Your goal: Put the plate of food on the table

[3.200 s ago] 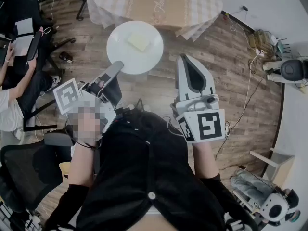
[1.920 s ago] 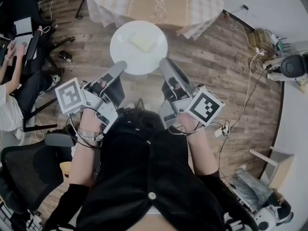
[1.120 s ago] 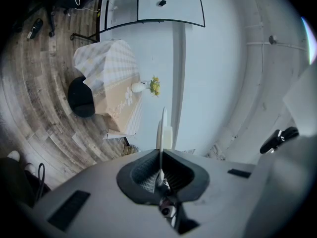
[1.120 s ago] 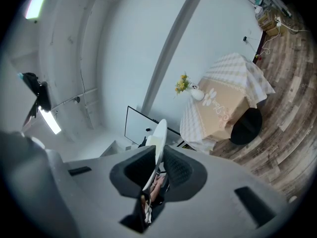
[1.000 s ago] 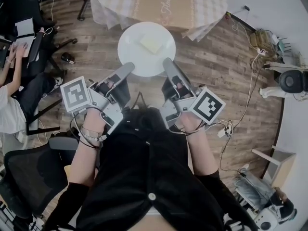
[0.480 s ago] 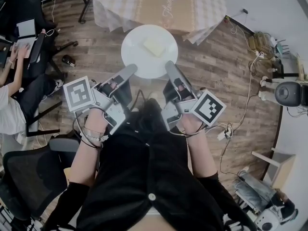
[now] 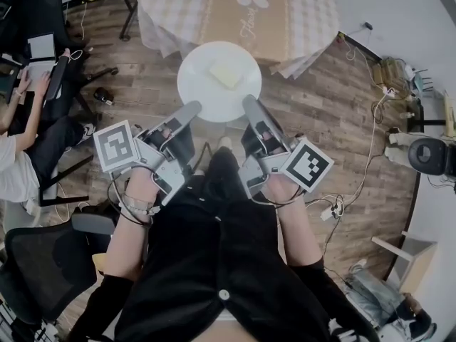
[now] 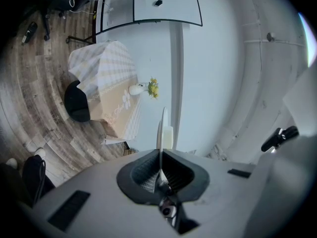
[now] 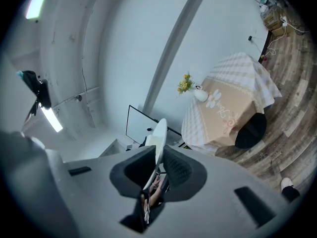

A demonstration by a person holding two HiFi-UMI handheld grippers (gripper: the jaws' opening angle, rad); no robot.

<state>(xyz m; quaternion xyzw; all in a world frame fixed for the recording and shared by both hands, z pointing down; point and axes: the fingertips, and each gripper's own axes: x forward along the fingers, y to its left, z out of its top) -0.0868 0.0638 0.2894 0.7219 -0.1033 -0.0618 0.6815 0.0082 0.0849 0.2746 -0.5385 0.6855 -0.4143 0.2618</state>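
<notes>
A white round plate [image 7: 206, 87] with a pale yellow slab of food [image 7: 226, 74] hangs level above the wooden floor, just short of the table with the checked cloth [image 7: 242, 6]. My left gripper [image 7: 191, 111] is shut on the plate's near left rim. On the near right rim my right gripper [image 7: 249, 107] is shut as well. In the left gripper view the plate [image 8: 162, 125] shows edge-on between the pads of the left gripper [image 8: 160, 158], the food [image 8: 169, 136] beside it. The right gripper view shows the plate's rim [image 9: 159, 132] pinched in the right gripper [image 9: 156, 163].
The table [image 8: 106, 83] carries a white vase with yellow flowers [image 9: 194, 90]; a dark rounded object [image 8: 77, 102] sits at its base. A seated person [image 7: 21, 169] works at the left. An office chair [image 7: 43, 269] stands near left. Cables [image 7: 335, 205] lie on the floor at right.
The right gripper, off the plate at first, came in and closed on its right rim. Since then both grippers and the plate have drifted forward toward the table.
</notes>
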